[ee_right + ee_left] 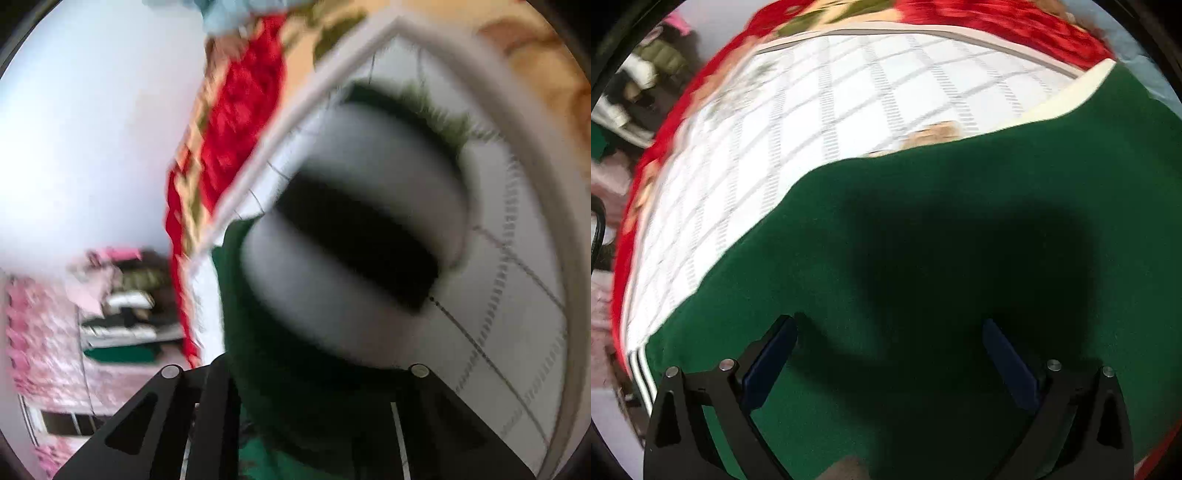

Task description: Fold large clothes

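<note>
A dark green garment [960,240] with a cream trim [1071,96] lies spread on a white checked bed cover [812,110]. White stripes on it show at the lower left [639,369]. My left gripper [890,332] is open and empty just above the green cloth. In the right wrist view my right gripper [295,391] is shut on the green garment [288,369] and holds it up. A blurred white and black striped cuff [354,229] of the garment hangs in front of the camera.
The bed cover has a red flowered border [997,18], also in the right wrist view [236,122]. A pile of folded clothes [122,321] lies beyond the bed on a pink surface [40,332]. A pale wall [92,129] stands behind.
</note>
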